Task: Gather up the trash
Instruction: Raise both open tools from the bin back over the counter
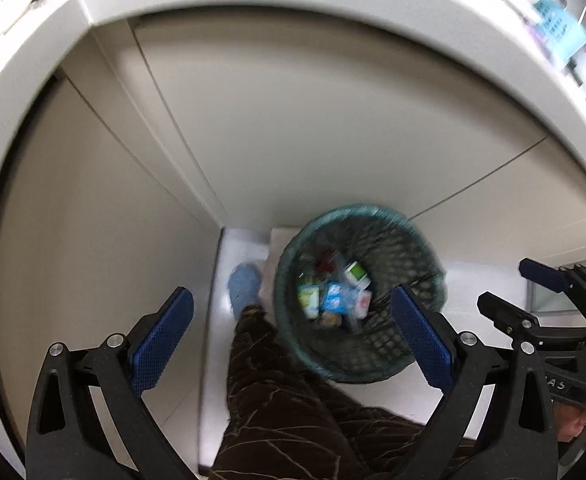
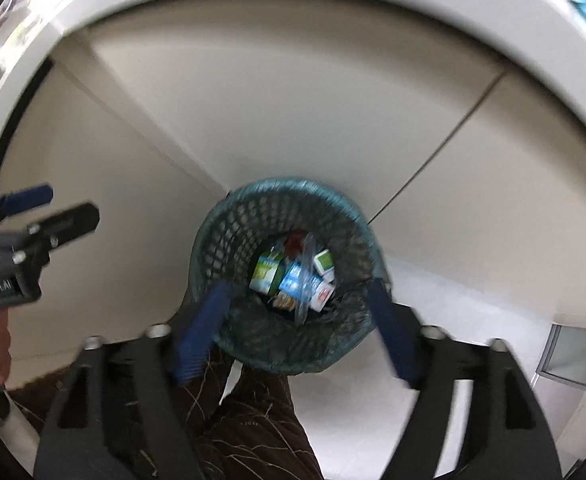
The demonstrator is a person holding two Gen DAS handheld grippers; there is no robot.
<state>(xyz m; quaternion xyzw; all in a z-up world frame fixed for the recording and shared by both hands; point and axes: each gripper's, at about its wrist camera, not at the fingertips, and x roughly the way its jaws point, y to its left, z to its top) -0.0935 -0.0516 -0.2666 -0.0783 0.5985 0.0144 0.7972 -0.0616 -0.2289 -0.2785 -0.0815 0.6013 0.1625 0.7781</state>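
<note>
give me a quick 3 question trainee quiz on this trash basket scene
1. True or false: the mesh basket has no trash in it.
2. Which gripper is straight above the basket? A) left gripper B) right gripper
3. Fill in: the slipper beside the basket is ____ in colour.

Key:
1. False: cartons and wrappers lie at the bottom.
2. B; its open jaws frame the rim with nothing between them.
3. Blue.

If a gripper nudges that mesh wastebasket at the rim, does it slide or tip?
The mesh wastebasket looks like thin openwork plastic, so probably light. It holds only a few cartons at the bottom, little ballast. On the glossy floor a rim nudge likely slides it, possibly tips.
</note>
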